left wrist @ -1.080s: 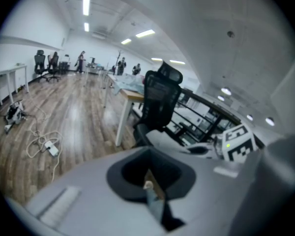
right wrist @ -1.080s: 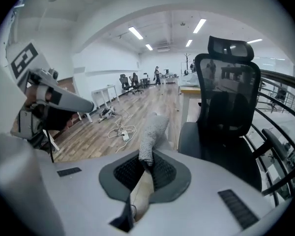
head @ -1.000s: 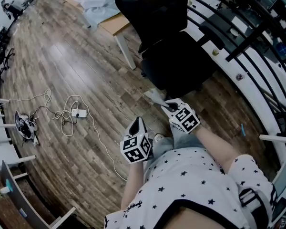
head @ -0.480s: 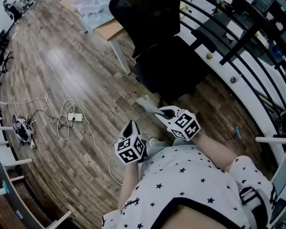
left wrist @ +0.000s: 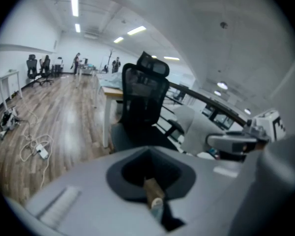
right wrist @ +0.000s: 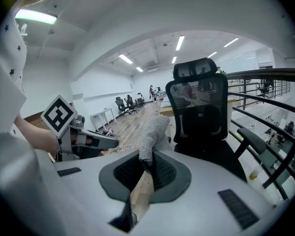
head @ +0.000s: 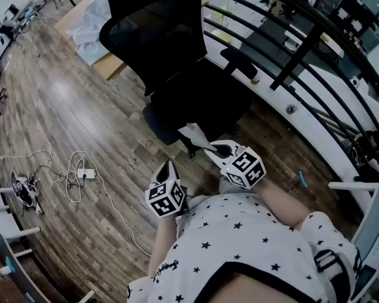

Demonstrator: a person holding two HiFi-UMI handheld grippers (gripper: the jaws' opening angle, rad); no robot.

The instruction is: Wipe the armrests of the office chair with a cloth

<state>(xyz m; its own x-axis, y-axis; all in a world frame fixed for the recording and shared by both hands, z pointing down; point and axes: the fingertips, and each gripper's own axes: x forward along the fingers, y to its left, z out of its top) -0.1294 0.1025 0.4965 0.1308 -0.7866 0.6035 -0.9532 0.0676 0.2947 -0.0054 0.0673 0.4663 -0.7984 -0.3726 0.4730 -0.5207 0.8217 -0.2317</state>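
Right gripper view: a grey cloth [right wrist: 150, 134] is clamped between the jaws of the right gripper [right wrist: 146, 166], near the black office chair [right wrist: 201, 114]. The left gripper [left wrist: 149, 185] appears closed on nothing.

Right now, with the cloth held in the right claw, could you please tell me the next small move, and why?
I would probably carry the right claw forward and slightly right, towards the armrest. The cloth is already pinched there but hangs in the air short of the chair, touching nothing, so wiping cannot start yet.
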